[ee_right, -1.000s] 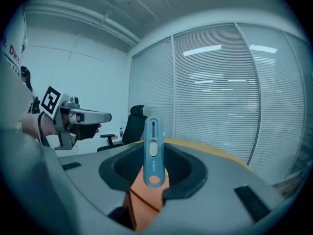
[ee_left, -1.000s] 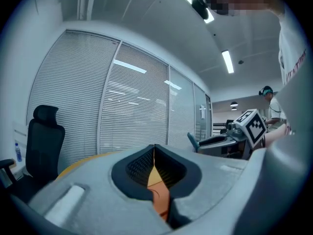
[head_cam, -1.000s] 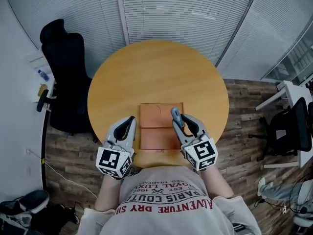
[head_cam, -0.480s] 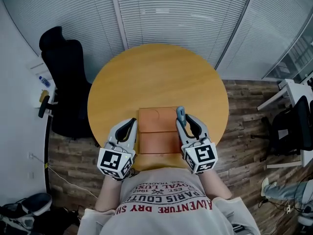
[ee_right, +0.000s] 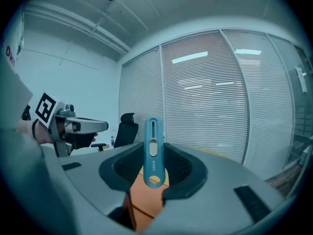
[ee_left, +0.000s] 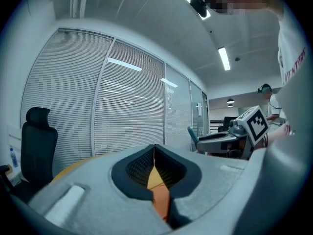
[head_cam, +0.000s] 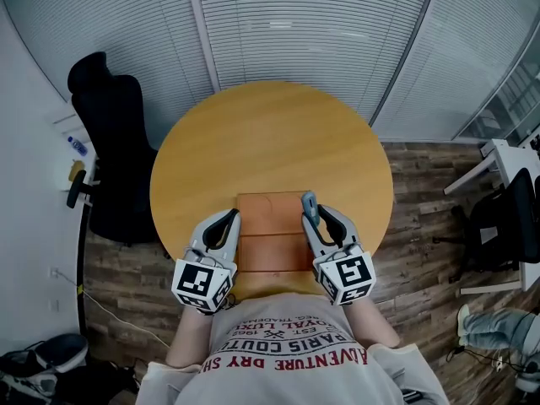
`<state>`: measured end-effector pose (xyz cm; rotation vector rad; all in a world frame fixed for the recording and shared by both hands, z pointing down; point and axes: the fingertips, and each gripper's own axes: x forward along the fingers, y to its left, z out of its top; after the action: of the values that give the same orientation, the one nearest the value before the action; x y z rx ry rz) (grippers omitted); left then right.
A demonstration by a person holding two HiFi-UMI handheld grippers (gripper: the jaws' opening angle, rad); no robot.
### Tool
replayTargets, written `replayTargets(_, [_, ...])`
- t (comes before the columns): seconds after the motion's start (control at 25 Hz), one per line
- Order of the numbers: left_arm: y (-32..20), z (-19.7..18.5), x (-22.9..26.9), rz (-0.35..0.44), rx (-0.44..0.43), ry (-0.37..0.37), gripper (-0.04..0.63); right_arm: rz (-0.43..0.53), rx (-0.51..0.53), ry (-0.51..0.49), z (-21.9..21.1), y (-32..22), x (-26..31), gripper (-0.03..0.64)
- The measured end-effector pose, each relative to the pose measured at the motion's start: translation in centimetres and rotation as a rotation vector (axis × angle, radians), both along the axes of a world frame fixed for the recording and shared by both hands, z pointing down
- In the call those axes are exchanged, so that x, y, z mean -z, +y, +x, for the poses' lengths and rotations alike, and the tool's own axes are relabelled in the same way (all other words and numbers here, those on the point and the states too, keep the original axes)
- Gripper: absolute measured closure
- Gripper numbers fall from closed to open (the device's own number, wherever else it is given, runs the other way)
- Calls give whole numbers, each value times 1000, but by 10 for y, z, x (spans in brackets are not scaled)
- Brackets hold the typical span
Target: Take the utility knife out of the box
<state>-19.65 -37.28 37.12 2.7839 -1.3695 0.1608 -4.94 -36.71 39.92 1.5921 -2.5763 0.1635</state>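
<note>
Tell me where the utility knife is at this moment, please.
In the head view the utility knife is clamped upright in the right tool, at the right edge of the brown box on the round table.

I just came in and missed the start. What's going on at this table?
A person stands at a round wooden table with a two-jaw gripper in each hand. The right gripper is clamped on a blue utility knife and holds it upright, out of the flat orange-brown cardboard box, near the box's right edge. The left gripper is beside the box's left edge, jaws together and empty.
</note>
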Motion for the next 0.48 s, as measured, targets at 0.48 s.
replayTargets(0.48, [-2,13,-6,-9,-2,-6,584,-7,-3,33,10,-4,-6,485])
